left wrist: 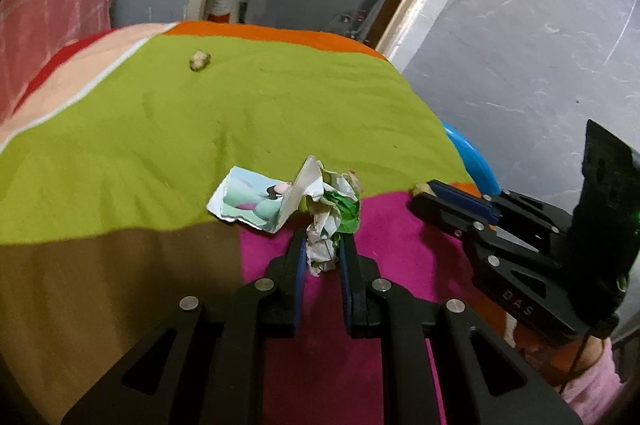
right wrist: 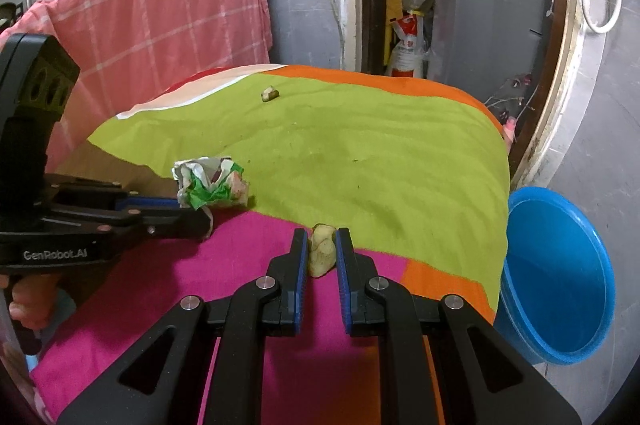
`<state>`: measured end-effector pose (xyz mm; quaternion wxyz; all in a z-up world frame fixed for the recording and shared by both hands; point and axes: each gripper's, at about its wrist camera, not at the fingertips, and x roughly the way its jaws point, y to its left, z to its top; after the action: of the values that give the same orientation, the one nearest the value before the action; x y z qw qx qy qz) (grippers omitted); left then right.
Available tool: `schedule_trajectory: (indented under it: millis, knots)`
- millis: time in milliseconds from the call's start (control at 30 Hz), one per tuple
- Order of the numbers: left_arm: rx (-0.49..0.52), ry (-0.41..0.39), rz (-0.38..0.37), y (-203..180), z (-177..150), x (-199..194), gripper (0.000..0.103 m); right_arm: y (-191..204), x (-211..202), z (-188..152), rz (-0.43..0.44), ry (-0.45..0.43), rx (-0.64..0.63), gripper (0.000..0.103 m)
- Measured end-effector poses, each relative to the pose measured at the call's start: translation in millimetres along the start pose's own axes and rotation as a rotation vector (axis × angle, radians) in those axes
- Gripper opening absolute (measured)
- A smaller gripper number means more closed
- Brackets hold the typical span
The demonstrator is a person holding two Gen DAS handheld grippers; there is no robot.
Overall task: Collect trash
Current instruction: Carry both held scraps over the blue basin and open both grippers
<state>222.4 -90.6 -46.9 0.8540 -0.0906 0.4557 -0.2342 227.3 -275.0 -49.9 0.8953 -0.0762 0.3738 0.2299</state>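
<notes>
Both tools are loaded. The left tool (left wrist: pixel 322 245) is clenched on a crumpled paper wad (left wrist: pixel 330 221), white with green print, whose long axis runs forward along the fingers and sticks out past the tips. The right tool (right wrist: pixel 322 253) is clenched on a pale food scrap (right wrist: pixel 321 251), held upright between the blue pads.

Both loads hang just above the magenta patch of the multicoloured cloth (right wrist: pixel 360 153) covering the bench. The blue bucket (right wrist: pixel 560 277) stands on the floor off the bench's right edge, so the drop likely lies rightward; the right tool is the nearer of the 2, and the left would have to cross behind it.

A torn picture card (left wrist: pixel 248 201) lies just beside the wad, and 1 more small scrap (left wrist: pixel 199 60) sits well apart on the green area.
</notes>
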Motion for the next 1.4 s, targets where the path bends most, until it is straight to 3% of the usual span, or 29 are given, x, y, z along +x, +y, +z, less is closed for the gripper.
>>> schedule_trajectory:
  millis: [267,700,1067,1400]
  knots:
    - [0.011,-0.005,-0.061,-6,-2,-9,0.01,-2,-11,-5,-0.01,-0.02,0.01,0.012]
    - [0.061,-0.194,-0.079,-21,31,-60,0.01,-7,-42,6,-0.04,-0.126,0.023,0.012]
    - [0.169,-0.39,-0.024,-67,45,-61,0.01,-24,-101,30,-0.133,-0.348,0.072,0.012]
    - [0.252,-0.539,-0.059,-131,84,-25,0.01,-71,-153,42,-0.31,-0.516,0.106,0.012]
